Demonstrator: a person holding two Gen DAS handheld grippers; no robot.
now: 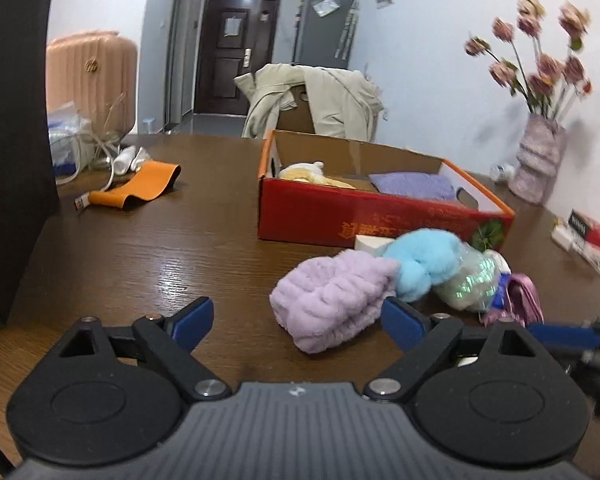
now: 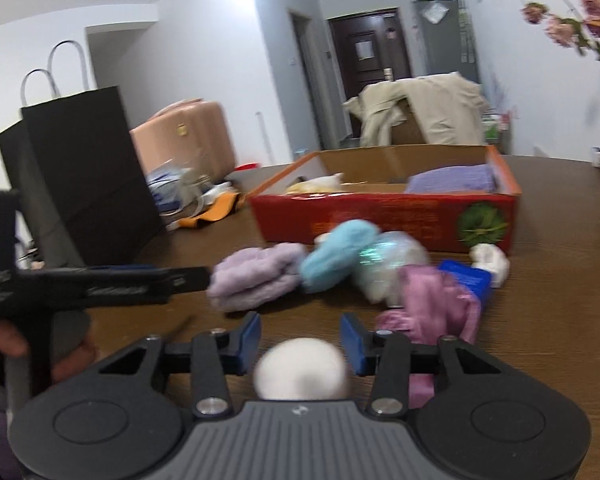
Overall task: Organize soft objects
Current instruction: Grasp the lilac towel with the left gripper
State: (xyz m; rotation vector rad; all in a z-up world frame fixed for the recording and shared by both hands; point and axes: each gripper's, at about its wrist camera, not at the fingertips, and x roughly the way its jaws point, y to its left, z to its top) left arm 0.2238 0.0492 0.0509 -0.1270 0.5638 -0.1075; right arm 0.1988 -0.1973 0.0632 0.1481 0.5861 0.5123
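1. Left gripper (image 1: 296, 322) stood wide open over the brown table (image 1: 140, 248), nothing between its blue pads; its right pad sat just beside the near end of the lilac fluffy cloth (image 1: 332, 300).
2. Lilac fluffy cloth lay bunched on the table in front of the red box (image 1: 340, 216); in the left wrist view its long axis ran from the near lower middle up and right, toward the pile.
3. Sky-blue fluffy piece (image 1: 424, 264) touched the lilac cloth's far end, leaning against the box's front wall; a shiny pale bundle (image 1: 468, 280) sat just to its right.
4. Pink satin pouch (image 2: 440, 304) lay crumpled at the near right of the pile, a blue packet (image 2: 468, 280) behind it and a small white plush (image 2: 490, 260) beyond.
5. Right gripper (image 2: 300, 340) was partly open; a white ball (image 2: 302, 372) sat low between its fingers, blurred, with gaps visible either side, so the pads were not pressing it.
6. Red box sat open on the table, long side facing the grippers; inside lay a folded purple towel (image 1: 412, 186) at the right and a yellow-white plush (image 1: 304, 172) at the left.
7. In the right wrist view the left gripper reached in from the left, tip touching or just beside the lilac cloth; a hand (image 2: 8, 340) held its grip.
8. Black paper bag (image 2: 80, 176) stood upright at the table's left.
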